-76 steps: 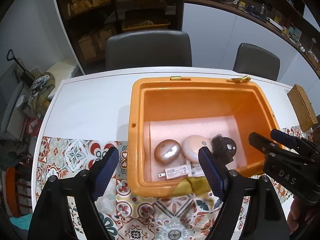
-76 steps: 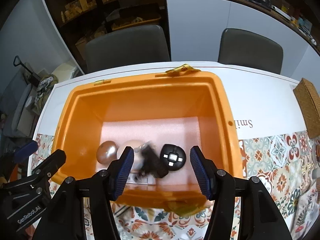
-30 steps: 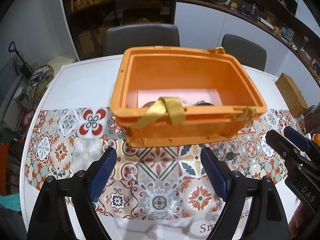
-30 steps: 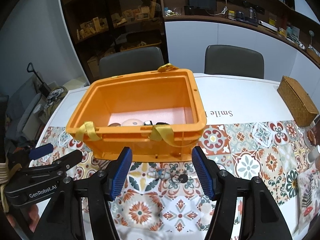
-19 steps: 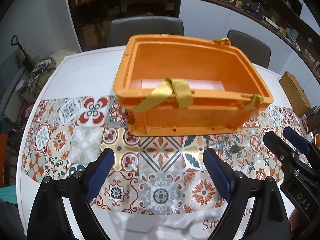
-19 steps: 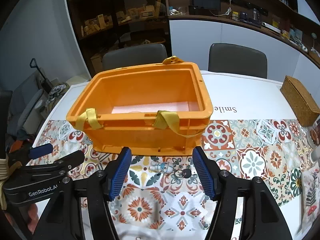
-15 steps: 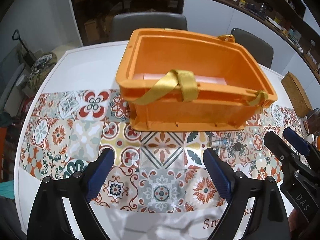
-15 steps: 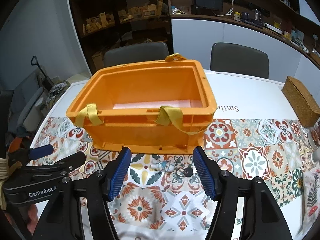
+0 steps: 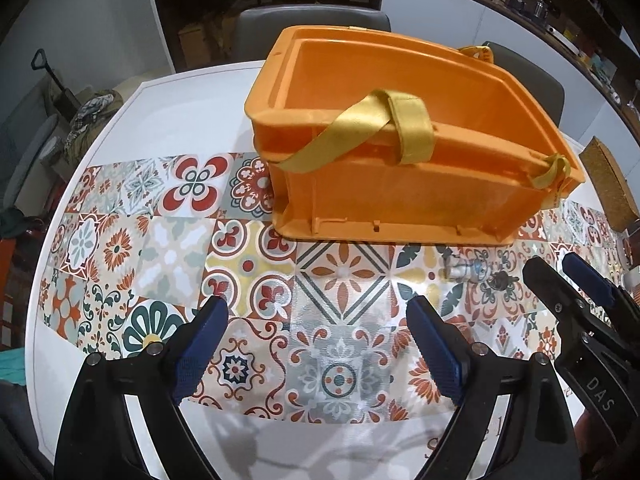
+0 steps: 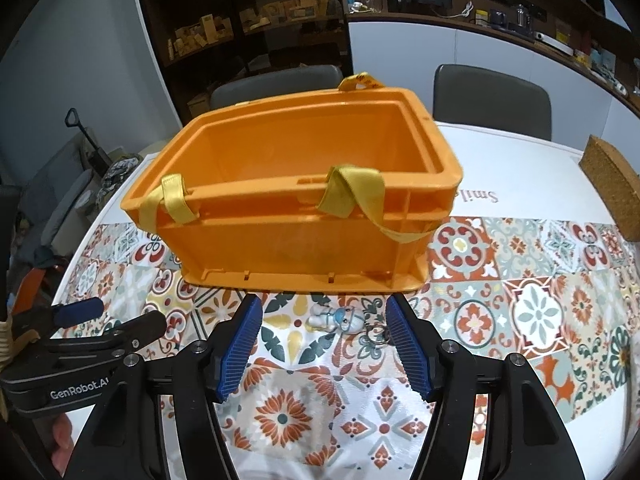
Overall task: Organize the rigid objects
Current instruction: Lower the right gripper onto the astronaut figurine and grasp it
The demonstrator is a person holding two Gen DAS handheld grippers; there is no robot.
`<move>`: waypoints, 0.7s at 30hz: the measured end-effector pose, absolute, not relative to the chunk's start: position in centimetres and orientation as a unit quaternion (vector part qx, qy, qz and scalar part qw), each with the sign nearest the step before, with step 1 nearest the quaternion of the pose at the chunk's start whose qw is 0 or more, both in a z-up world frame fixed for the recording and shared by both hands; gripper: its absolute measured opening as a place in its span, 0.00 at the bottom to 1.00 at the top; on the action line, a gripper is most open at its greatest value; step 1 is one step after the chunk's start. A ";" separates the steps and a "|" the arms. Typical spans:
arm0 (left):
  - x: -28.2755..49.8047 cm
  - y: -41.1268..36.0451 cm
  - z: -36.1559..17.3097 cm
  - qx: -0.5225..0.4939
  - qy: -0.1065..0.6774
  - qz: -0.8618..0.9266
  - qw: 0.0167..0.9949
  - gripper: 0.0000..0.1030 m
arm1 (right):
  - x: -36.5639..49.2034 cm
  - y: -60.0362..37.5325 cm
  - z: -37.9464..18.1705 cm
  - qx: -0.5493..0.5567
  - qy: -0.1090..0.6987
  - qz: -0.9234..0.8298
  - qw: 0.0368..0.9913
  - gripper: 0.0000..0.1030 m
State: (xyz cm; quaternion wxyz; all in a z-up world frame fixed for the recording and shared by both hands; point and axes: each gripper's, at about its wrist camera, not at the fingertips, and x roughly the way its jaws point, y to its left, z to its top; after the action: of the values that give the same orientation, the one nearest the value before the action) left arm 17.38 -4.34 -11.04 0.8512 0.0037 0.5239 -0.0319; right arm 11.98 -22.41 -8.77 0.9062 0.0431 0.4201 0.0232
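Both grippers lowered, keychain (image 10: pixel 340 319) ahead of right gripper (image 10: pixel 322 344)

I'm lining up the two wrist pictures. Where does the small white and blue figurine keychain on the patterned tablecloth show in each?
Left wrist view: small white and blue figurine keychain lies right of centre, beyond the gripper's right finger.
Right wrist view: it lies low in the centre, between the two blue pads.
Shared landmark: orange plastic crate, just behind it in both.

A white table (image 10: pixel 520 168) (tile-patterned runner (image 10: pixel 520 280) across it) carries an orange crate (image 10: pixel 288 248), figurine keychain (image 10: pixel 340 320) and wicker box (image 10: pixel 612 184).
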 end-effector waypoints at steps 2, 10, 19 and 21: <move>17.4 -4.3 -11.3 0.007 0.523 -0.028 0.852 0.89 | 12.1 -22.3 -9.2 0.043 0.421 0.028 0.906 0.63; 17.8 -4.2 -12.7 0.018 0.527 -0.017 0.849 0.89 | 13.1 -22.1 -11.3 0.042 0.430 0.032 0.901 0.63; 18.8 -4.2 -14.6 0.029 0.538 -0.003 0.842 0.89 | 14.6 -22.0 -13.9 0.035 0.456 0.016 0.889 0.63; 19.1 -4.1 -15.0 0.030 0.541 0.000 0.841 0.89 | 14.8 -21.9 -14.3 0.034 0.458 0.012 0.888 0.63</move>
State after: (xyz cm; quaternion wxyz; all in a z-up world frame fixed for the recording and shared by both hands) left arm 19.08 -4.13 -15.04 0.8405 0.0304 0.5409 0.0004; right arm 14.81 -21.93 -14.35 0.8884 0.0336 0.4577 0.0119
